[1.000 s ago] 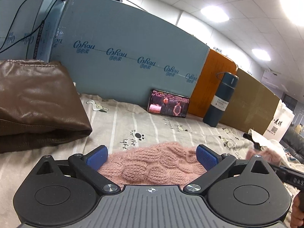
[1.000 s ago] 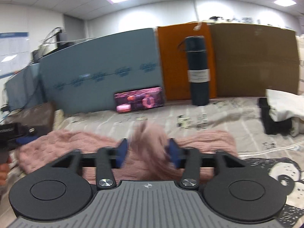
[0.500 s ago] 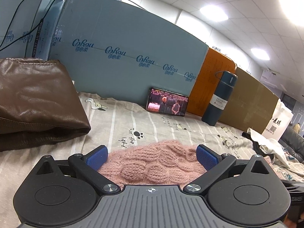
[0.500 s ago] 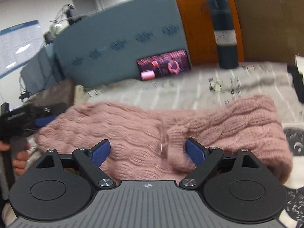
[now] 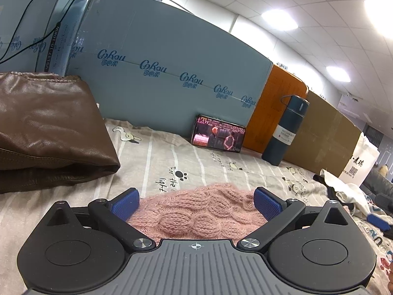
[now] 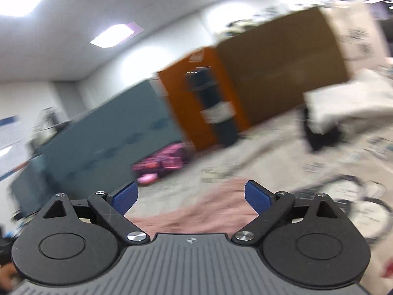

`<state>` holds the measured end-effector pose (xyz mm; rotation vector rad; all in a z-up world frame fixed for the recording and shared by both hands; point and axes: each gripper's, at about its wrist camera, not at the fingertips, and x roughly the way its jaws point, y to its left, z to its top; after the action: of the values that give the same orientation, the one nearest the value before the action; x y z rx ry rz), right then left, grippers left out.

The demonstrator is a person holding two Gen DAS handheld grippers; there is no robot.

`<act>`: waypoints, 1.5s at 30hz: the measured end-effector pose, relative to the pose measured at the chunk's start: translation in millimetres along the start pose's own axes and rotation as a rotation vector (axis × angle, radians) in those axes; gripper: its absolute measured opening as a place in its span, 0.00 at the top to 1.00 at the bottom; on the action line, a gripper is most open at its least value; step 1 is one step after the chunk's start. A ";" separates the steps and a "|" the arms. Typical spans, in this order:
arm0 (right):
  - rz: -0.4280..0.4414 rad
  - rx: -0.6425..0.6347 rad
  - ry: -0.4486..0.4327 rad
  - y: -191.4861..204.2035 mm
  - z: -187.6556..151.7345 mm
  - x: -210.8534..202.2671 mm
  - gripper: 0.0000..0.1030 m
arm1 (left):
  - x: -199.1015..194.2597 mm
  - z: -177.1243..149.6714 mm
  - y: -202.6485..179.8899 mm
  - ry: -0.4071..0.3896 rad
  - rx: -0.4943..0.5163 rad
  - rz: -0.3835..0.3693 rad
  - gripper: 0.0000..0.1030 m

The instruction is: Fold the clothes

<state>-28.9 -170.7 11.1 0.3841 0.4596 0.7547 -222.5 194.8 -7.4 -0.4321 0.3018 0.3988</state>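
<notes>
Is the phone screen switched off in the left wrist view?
No, the phone shows a bright video with two people.

The right wrist view is smearing badly: the phone [image 6: 159, 164] is showing only as a pink blur, and the flask [image 6: 218, 113] label is unreadable. The pink sweater [image 5: 201, 213] is running under the left gripper [image 5: 195, 202] body, its near part hidden. The brown leather jacket [image 5: 46, 127] is getting cut off by the left edge.
</notes>
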 end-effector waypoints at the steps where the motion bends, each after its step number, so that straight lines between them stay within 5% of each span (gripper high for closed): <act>1: -0.029 0.033 0.019 -6.4 -0.8 2.7 0.09 | 0.1 0.1 -0.3 0.000 0.001 0.001 0.02; 6: -0.109 0.179 0.122 -30.5 -8.8 20.2 0.09 | 1.0 -0.2 -0.5 0.002 0.002 0.006 0.02; 9: -0.117 0.160 0.150 -25.1 -15.7 31.6 0.11 | 1.3 -0.2 0.0 0.002 0.000 0.006 0.02; 17: -0.094 -0.009 0.142 10.2 -21.0 41.6 0.70 | 1.3 0.0 1.7 0.001 -0.007 0.001 0.02; 20: -0.080 -0.090 0.062 18.6 -14.3 31.7 0.76 | 1.2 -0.2 1.9 0.001 -0.010 -0.004 0.02; 26: -0.161 -0.169 -0.049 14.6 7.0 19.2 0.80 | -1.3 -0.2 0.8 -0.008 -0.009 -0.022 0.02; 32: -0.237 -0.198 -0.064 5.8 14.0 20.1 0.80 | -8.4 2.0 -6.6 0.008 0.074 0.019 0.02; 41: -0.089 -0.354 -0.131 61.8 1.5 14.7 0.79 | 8.7 -9.6 -7.7 0.160 0.204 0.222 0.02; 45: 0.002 -0.499 -0.162 103.4 -14.0 13.5 0.79 | -11.5 -1.4 -2.8 0.043 0.141 0.181 0.02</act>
<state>-85.7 -89.5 46.4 -0.0221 0.1086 0.8038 -231.6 188.3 -3.4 -0.2762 0.4101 0.5413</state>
